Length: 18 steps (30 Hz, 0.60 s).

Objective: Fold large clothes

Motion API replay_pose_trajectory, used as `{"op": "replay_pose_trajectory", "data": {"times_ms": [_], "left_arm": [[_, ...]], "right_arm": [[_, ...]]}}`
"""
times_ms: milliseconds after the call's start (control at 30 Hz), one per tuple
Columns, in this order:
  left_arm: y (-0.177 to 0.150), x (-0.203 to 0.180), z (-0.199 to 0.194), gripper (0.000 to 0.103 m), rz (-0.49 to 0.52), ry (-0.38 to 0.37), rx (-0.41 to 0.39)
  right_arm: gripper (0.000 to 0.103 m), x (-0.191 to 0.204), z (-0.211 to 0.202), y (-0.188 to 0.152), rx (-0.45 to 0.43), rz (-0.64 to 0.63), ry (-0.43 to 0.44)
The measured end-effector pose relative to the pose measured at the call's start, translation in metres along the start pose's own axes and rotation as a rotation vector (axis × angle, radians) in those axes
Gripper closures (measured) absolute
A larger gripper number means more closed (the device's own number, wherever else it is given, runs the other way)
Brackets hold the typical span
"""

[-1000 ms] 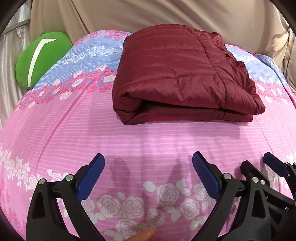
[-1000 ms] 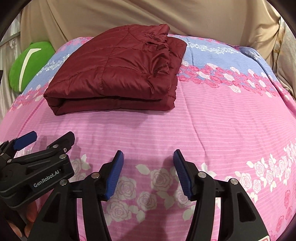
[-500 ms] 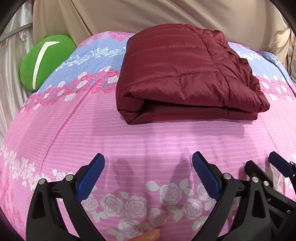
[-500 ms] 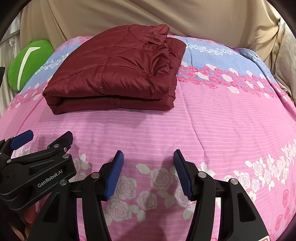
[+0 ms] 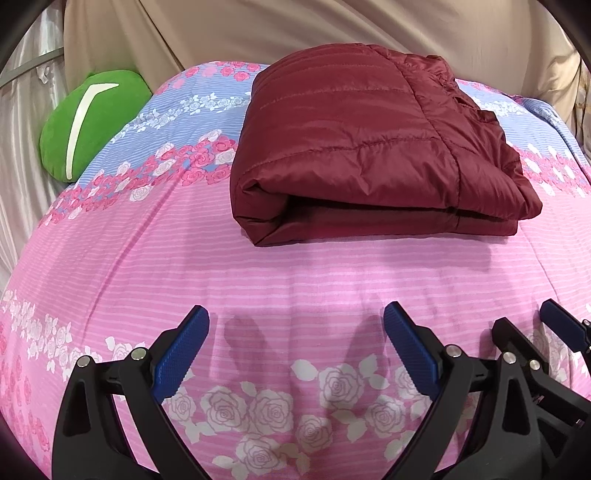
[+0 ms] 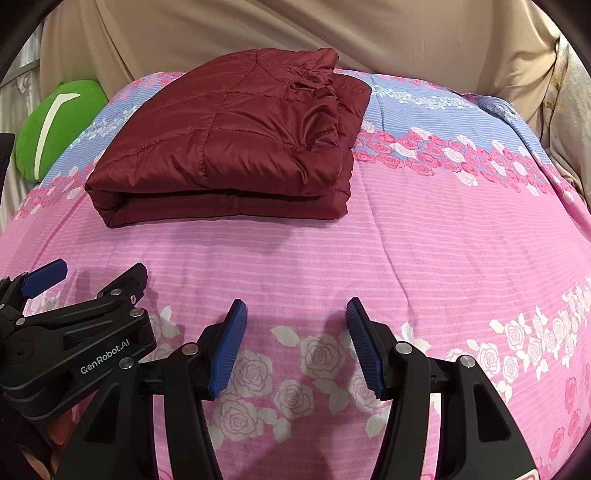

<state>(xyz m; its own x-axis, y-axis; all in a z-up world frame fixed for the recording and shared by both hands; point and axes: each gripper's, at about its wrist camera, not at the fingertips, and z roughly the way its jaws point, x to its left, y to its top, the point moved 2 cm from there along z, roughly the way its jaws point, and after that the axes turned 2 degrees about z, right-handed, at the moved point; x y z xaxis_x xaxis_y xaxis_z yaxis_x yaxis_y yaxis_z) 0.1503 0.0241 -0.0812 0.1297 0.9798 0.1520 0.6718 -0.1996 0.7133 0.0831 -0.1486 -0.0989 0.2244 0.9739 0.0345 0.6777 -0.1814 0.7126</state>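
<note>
A dark red quilted jacket [image 5: 362,147] [image 6: 236,144] lies folded into a thick rectangle on the pink and blue floral bedspread [image 5: 258,266] [image 6: 424,240]. My left gripper [image 5: 295,325] hovers over the spread well short of the jacket, its blue pads wide apart with nothing between them. My right gripper [image 6: 295,314] stands beside it, open and empty too, nearer the bed's front edge than the jacket. In the right wrist view the left gripper's black body [image 6: 74,339] shows at the lower left.
A green cushion [image 5: 88,122] [image 6: 55,125] with a white stripe rests at the bed's far left corner. Beige cloth [image 5: 295,29] hangs behind the bed. A pale curtain [image 5: 22,110] lines the left side.
The left wrist view has tilted slightly, so the jacket and cushion sit a little lower and to the right in it. Both grippers stay open and in place.
</note>
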Motion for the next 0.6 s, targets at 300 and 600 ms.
{"op": "replay_pose_trajectory", "data": {"times_ms": [300, 600], "left_arm": [[-0.0017, -0.0025, -0.0017, 0.01, -0.002, 0.016, 0.0], [-0.0013, -0.0011, -0.0022, 0.012, 0.006, 0.007, 0.002]], "right_arm": [[0.048, 0.0021, -0.0009, -0.0006, -0.001, 0.004, -0.013], [0.048, 0.0018, -0.0017, -0.0011, -0.002, 0.006, -0.014]]}}
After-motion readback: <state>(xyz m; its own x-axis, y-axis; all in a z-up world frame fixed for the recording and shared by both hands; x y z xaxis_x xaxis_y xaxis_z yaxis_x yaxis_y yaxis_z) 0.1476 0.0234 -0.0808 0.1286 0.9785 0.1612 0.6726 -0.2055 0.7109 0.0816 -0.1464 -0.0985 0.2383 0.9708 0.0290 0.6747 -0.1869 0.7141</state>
